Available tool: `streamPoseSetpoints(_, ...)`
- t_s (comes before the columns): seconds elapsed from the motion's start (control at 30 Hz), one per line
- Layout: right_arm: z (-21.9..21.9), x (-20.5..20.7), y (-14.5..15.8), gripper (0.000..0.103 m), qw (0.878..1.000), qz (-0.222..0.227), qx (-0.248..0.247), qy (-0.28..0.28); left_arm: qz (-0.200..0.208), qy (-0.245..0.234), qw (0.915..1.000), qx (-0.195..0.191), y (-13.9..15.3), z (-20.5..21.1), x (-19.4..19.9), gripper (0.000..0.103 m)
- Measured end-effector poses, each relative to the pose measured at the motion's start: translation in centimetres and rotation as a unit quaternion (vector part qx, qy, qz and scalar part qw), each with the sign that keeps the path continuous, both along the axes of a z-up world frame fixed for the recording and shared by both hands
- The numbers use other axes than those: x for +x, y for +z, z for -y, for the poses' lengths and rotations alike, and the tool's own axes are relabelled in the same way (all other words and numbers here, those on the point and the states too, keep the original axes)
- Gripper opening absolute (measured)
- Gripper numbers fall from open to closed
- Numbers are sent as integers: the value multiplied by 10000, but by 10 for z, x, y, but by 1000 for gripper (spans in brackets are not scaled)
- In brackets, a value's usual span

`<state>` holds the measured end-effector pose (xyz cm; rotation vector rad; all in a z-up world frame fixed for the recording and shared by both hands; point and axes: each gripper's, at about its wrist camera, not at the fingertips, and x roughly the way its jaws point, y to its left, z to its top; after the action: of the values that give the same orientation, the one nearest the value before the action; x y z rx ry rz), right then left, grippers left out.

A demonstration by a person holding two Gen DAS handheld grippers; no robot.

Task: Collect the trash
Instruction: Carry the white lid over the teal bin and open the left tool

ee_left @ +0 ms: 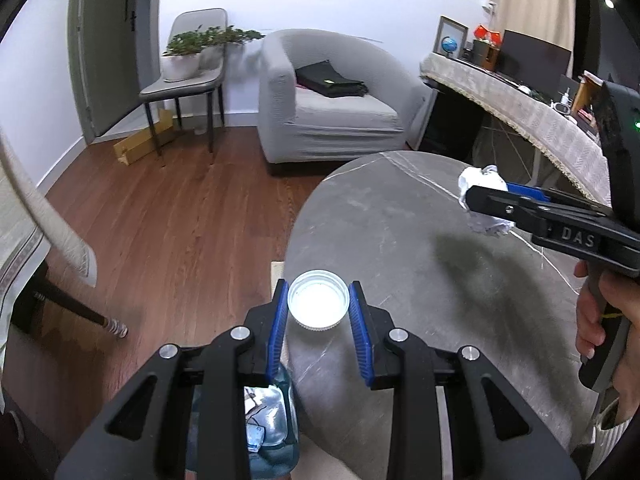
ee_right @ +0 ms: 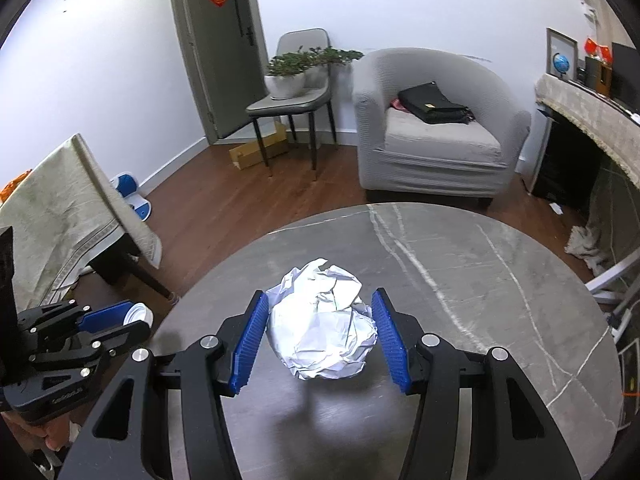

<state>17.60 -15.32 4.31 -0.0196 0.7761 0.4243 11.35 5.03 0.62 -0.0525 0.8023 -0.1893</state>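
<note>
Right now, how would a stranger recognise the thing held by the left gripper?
Find the round grey marble table. At its left edge the left gripper holds, between blue fingers, a small white ribbed bottle cap, round, unlike the crumpled paper ball.

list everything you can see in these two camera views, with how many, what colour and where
bottle cap: one, white, between the left gripper's pads
crumpled paper ball: one, white, between the right gripper's pads, above the table
round table: one, grey marble, under both grippers
armchair: one, grey, by the far wall
black bag: one, on the armchair seat
side chair: one, grey, beside the armchair
potted plants: two, green in white pots, on the side chair
door: one, grey, far left
left gripper: black, blue pads, shut on the cap
right gripper: black, blue pads, shut on the paper
</note>
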Motion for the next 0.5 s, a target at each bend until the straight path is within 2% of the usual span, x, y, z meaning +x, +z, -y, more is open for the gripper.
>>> streamPoseSetpoints(0.23,-20,-16,6,55,9997,80,35,240,27,250,9997,-14,-2,-22,-18,32)
streamPoseSetpoints(0.5,-46,-25,11,55,9988,125,152,454,-179,561,9983,26,-24,-58,-28,32)
